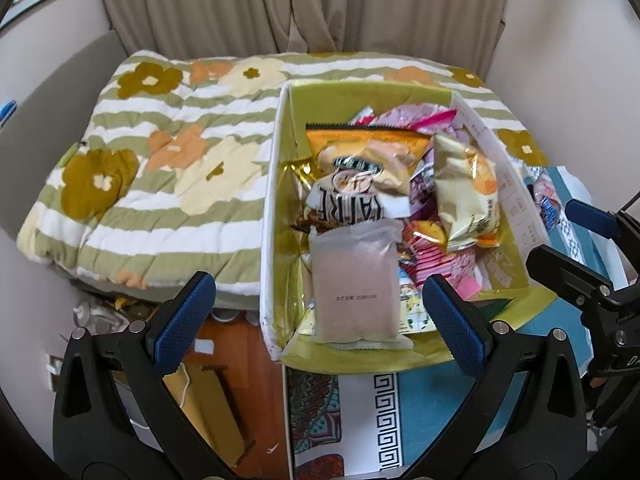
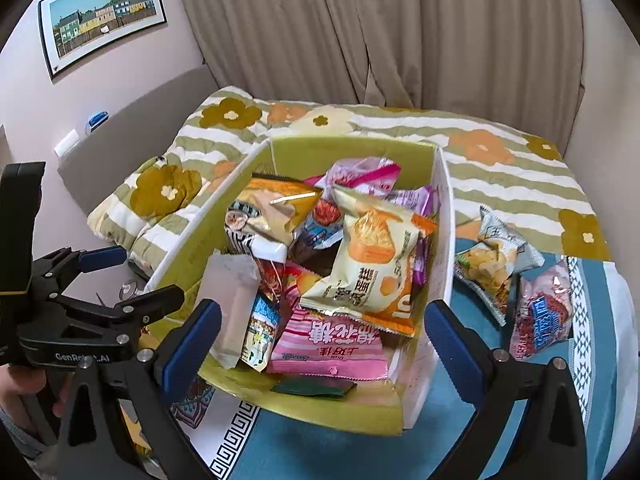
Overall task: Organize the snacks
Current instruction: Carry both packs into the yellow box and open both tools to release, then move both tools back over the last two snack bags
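Observation:
A green-lined open box (image 1: 276, 184) (image 2: 352, 148) holds several snack packets. A frosted pinkish packet (image 1: 354, 284) (image 2: 234, 300) leans at its near left end, a cream and orange packet (image 1: 468, 196) (image 2: 372, 260) lies on top, and a pink striped packet (image 2: 332, 344) sits at the front. Two packets lie outside on the cloth: a grey chips packet (image 2: 492, 260) and a pink and blue packet (image 2: 544, 312). My left gripper (image 1: 320, 320) is open and empty just before the box. My right gripper (image 2: 324, 344) is open and empty at the box's near end; it also shows in the left wrist view (image 1: 560, 232).
The box stands on a blue patterned cloth (image 2: 320, 448) (image 1: 420, 404). A flowered striped quilt (image 1: 152, 168) (image 2: 512, 168) lies behind and left of it. Curtains (image 2: 360, 32) hang at the back. The floor with clutter (image 1: 208, 392) drops off at left.

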Action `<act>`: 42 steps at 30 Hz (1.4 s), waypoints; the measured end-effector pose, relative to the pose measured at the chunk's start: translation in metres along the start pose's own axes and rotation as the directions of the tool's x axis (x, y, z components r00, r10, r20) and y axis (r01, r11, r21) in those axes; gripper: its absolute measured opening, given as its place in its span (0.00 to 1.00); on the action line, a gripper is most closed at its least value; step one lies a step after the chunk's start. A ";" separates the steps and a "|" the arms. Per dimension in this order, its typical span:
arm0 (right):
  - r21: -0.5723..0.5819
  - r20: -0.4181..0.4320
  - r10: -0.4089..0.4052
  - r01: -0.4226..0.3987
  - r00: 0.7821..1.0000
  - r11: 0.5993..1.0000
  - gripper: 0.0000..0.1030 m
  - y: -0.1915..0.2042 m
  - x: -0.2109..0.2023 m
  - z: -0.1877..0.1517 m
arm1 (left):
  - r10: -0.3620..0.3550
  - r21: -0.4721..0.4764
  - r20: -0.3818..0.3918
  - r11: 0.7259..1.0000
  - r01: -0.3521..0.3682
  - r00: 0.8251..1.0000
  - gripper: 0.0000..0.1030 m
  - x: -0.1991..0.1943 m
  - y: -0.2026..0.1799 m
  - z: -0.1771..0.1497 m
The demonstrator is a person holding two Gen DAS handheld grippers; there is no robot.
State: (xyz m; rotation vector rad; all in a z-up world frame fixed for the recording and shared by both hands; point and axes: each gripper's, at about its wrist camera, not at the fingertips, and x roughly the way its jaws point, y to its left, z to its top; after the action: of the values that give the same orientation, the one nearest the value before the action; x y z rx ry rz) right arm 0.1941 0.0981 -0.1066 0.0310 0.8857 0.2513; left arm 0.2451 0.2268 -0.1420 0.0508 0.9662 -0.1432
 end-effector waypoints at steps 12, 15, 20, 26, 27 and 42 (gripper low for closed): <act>0.042 0.057 -0.047 0.045 0.997 0.998 0.98 -0.009 -0.051 0.009 | -0.003 -0.009 0.097 1.000 0.004 0.995 0.99 -0.049 -0.005 0.011; 0.052 0.090 -0.096 0.092 0.991 0.994 0.98 -0.014 -0.069 0.009 | -0.019 -0.010 0.126 1.000 0.020 0.992 1.00 -0.058 -0.009 0.015; 0.121 0.128 -0.165 0.150 0.978 0.981 0.98 -0.033 -0.095 0.008 | -0.070 0.025 0.160 0.997 0.067 0.985 1.00 -0.066 -0.019 0.023; 0.198 0.138 -0.288 0.258 0.948 0.946 0.98 -0.058 -0.117 0.003 | -0.122 0.102 0.164 0.989 0.106 0.979 0.99 -0.060 -0.043 0.037; 0.210 0.139 -0.301 0.269 0.943 0.940 0.98 -0.062 -0.120 0.002 | -0.131 0.113 0.162 0.987 0.114 0.978 0.99 -0.059 -0.048 0.039; 0.430 -0.003 -0.271 0.246 0.963 0.869 0.98 -0.187 -0.102 -0.022 | -0.175 0.236 0.092 0.960 0.150 0.980 1.00 -0.003 -0.193 0.091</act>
State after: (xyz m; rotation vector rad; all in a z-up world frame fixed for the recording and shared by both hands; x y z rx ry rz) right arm 0.1534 -0.1089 -0.0676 0.3249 0.8632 -0.2002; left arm 0.2897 0.0267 -0.0838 0.1735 0.8379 -0.4053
